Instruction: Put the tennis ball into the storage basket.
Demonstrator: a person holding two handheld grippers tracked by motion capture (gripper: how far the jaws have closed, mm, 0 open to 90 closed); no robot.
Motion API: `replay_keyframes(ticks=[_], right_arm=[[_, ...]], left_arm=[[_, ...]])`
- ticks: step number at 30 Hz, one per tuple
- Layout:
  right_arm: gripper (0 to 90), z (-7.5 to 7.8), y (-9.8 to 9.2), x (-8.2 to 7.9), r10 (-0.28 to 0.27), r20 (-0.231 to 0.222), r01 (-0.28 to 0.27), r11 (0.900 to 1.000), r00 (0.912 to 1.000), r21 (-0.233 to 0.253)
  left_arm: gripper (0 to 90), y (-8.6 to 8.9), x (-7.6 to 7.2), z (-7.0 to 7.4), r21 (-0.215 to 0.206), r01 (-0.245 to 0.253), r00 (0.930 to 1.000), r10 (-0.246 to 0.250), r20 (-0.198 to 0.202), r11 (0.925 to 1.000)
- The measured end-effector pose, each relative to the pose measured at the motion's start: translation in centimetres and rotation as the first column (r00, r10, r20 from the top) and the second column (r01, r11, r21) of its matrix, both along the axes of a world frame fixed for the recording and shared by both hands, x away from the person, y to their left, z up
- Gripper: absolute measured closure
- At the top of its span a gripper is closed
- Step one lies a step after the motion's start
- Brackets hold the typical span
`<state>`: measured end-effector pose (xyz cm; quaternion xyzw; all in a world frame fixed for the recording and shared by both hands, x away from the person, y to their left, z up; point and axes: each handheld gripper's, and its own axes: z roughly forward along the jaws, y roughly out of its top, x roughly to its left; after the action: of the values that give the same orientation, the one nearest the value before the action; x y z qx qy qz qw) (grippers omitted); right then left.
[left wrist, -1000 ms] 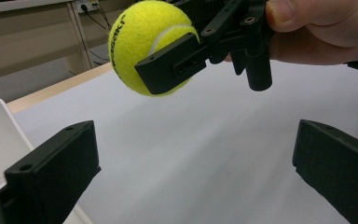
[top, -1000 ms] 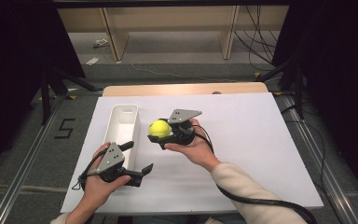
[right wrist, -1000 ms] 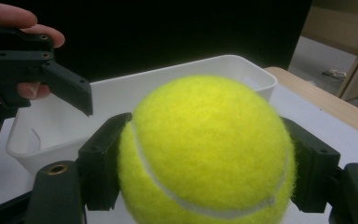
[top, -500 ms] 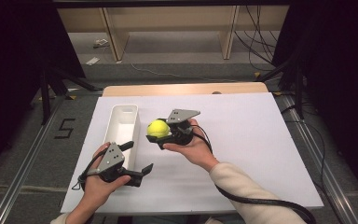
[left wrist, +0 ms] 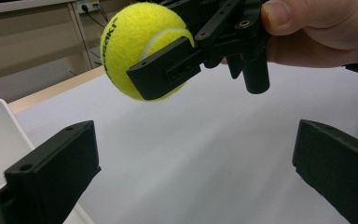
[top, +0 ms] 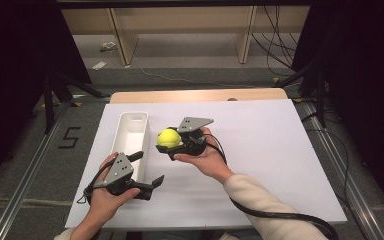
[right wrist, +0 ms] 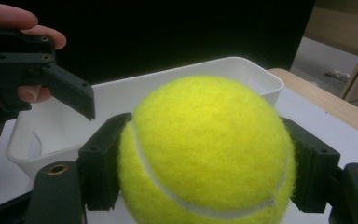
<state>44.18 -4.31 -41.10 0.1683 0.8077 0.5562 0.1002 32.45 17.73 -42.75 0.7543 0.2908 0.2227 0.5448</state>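
Fuzzy felt tennis ball (right wrist: pixel 205 149) (yellow) beside smooth glossy plastic tray (right wrist: pixel 135 100).

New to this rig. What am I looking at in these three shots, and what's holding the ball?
No robot arm here: a person holds a hand-operated two-finger gripper in each hand at a table covered by a white board.

The high view looks down from above the person's side. The other two pictures come from cameras riding on each gripper, looking along its own black fingers.

On the board lies a long white bin, seemingly empty.

The right gripper is shut on a yellow tennis ball, held off the board just right of the bin; its own view shows the ball clamped on both sides, with the bin behind it.

The left gripper is open and holds nothing, near the bin's near end; its view looks up at the ball.
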Motion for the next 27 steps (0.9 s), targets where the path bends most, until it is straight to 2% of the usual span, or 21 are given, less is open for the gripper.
replay_keyframes(ticks=[21,27], right_arm=[[27.0,-0.39,0.84,0.39,0.012,-0.016,-0.012,1.0,0.9998,0.0],[27.1,-0.39,0.95,0.38,0.013,-0.008,-0.013,1.0,0.9999,0.001]], left_arm=[[0.0,0.11,0.08,-0.03,0.002,0.001,1.0,-0.001,0.0,1.0],[0.0,0.06,0.06,-0.03,0.001,-0.001,1.0,0.001,-0.002,1.0]])
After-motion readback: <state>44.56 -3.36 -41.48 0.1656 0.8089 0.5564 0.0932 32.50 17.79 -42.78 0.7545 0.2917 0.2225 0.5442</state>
